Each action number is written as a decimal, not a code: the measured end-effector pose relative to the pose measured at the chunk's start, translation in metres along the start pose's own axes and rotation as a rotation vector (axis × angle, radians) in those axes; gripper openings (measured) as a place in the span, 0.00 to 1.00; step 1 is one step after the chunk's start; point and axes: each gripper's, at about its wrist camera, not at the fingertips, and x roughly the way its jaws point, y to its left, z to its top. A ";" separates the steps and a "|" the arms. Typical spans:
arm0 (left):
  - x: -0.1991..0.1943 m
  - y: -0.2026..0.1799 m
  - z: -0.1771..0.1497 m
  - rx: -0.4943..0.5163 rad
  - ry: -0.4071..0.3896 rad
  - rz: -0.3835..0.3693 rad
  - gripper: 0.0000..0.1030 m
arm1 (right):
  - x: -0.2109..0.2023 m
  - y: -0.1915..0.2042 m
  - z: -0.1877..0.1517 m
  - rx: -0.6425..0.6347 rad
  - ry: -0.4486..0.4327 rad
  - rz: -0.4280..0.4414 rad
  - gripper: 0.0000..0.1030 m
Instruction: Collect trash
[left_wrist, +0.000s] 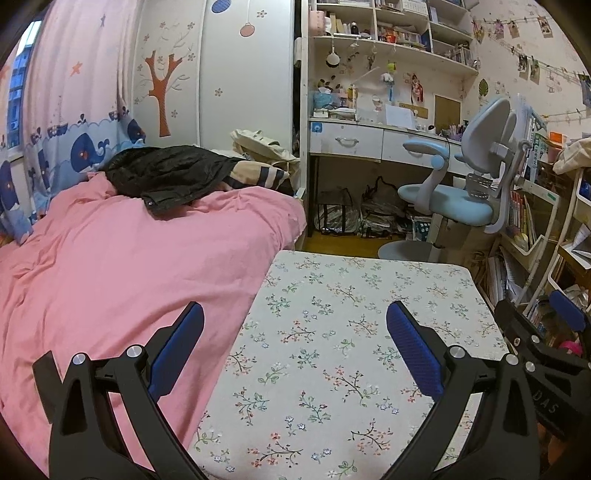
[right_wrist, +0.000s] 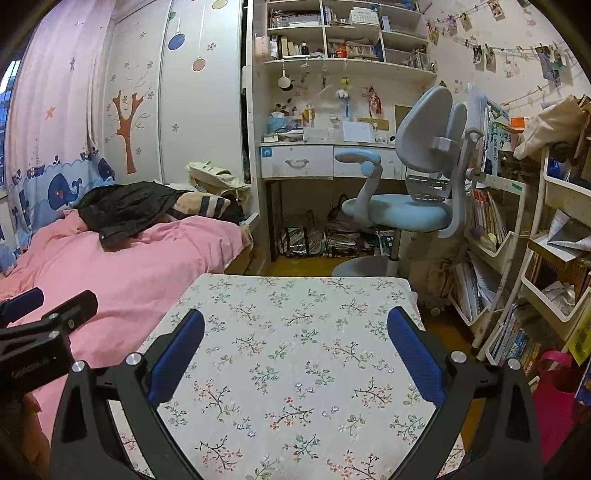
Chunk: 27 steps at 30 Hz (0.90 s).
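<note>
Flanking floral table (right_wrist: 295, 350), pink bed (right_wrist: 129, 266), chair (right_wrist: 406, 206)

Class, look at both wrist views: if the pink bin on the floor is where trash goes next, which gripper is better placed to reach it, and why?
Probably the right. The pink bin sits low beside the right gripper, right of the floral table. The left gripper is nearer the bed. Both are open and empty.

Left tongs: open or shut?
Open. The left tongs show blue pads spread wide apart over the floral-print table, nothing between them.
</note>
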 end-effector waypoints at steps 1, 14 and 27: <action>0.000 0.000 0.000 -0.001 0.002 -0.001 0.93 | -0.001 0.000 0.000 -0.001 -0.001 -0.001 0.93; 0.003 0.006 -0.002 -0.002 0.030 0.000 0.93 | 0.000 -0.002 -0.001 0.008 -0.008 0.000 0.93; 0.006 0.005 -0.003 0.004 0.050 -0.012 0.93 | 0.004 -0.003 -0.004 0.006 0.008 -0.004 0.93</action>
